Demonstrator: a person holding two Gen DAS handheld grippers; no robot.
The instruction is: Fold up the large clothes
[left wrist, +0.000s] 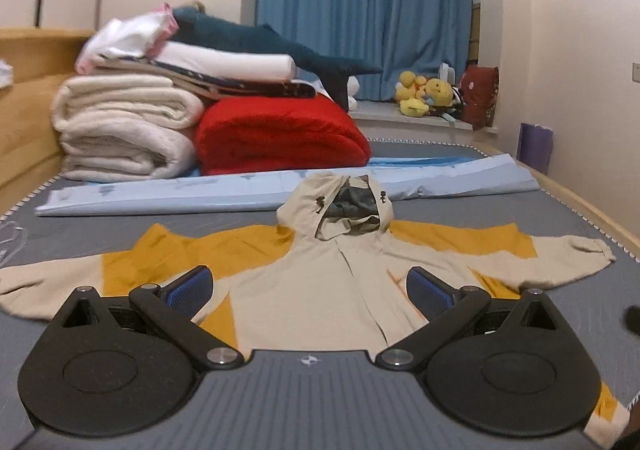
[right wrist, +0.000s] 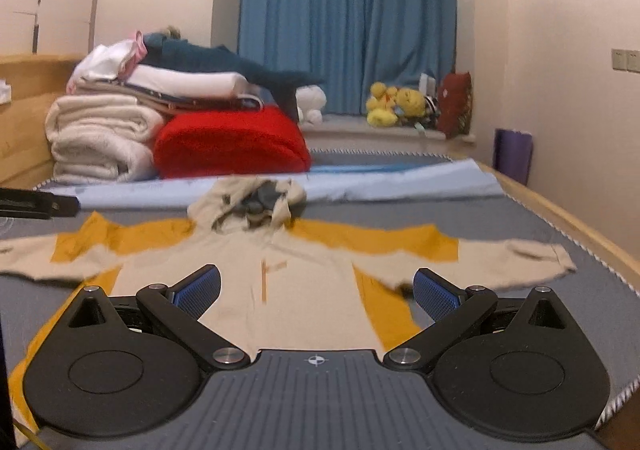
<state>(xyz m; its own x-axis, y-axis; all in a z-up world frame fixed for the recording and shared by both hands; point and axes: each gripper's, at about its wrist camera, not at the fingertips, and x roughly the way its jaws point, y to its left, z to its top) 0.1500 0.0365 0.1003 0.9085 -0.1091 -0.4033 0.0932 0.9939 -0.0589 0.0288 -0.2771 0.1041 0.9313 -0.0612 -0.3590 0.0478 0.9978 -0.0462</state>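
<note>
We see a big cream and yellow hoodie [left wrist: 316, 290] lying flat on the gray bed cover [left wrist: 240, 218], front up, with both sleeves spread out to the sides and the hood pointing away from us. Our left claw [left wrist: 309, 287] is wide apart and holds nothing. Our right claw [right wrist: 316, 287] is wide apart too, and empty. Both hang over the bottom part of the hoodie. Behind it lie a long blue sheet [left wrist: 224, 194], a red blanket [left wrist: 280, 134] and white folded blankets [left wrist: 124, 126]. The hood looks blurry in the right view.
</note>
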